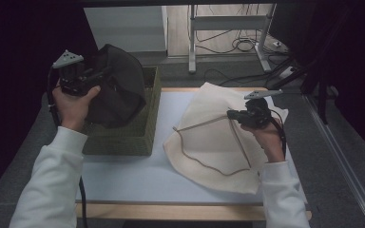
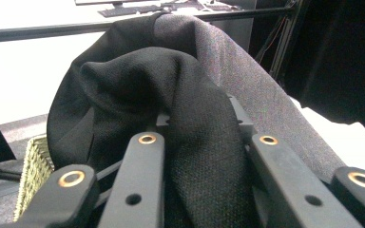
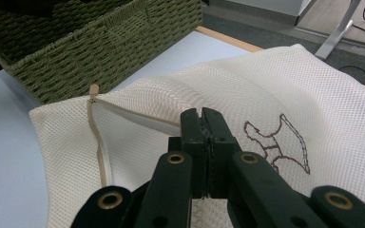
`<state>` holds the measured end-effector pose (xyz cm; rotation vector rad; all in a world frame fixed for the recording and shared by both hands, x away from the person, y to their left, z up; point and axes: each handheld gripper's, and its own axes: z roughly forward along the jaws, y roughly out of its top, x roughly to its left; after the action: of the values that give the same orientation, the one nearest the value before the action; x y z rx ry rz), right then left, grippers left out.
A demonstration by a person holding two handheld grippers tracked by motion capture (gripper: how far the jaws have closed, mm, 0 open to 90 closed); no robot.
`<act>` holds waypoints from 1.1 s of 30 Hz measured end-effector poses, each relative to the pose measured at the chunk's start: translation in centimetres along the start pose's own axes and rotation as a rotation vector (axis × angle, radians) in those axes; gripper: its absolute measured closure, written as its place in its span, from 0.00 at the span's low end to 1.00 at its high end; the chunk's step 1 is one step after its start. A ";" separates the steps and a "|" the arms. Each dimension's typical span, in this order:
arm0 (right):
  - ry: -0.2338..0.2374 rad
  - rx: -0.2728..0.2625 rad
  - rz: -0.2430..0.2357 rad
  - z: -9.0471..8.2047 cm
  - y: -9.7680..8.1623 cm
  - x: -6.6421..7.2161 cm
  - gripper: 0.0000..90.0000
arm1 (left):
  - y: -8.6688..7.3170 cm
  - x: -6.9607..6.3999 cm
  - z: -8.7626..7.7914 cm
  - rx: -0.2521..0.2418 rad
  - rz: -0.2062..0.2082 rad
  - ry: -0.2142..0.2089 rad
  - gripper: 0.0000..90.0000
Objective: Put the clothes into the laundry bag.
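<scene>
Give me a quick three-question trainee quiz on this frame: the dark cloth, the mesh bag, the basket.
1. True or false: the right gripper has its jaws closed on the cream mesh laundry bag.
2. What does the left gripper hold?
A. black woven fabric garment
B. a white towel
C. a zip cord
3. Fill in: the garment hangs above the green woven wicker ____.

Key:
1. True. The jaws are pinched together on the bag's mesh beside its opening, on the white tabletop.
2. A. The dark cloth sits between the jaws.
3. basket
</scene>
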<state>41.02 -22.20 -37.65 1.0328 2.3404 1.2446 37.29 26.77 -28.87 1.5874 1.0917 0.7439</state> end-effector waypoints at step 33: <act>-0.003 0.004 0.003 0.2 -0.1 0.0 0.99 | -0.3 -3.0 -0.9 -0.020 0.007 -0.143 0.83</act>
<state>41.11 -22.13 -37.79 1.0395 2.3411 1.2393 35.23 24.37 -28.69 1.6023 0.9723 0.6338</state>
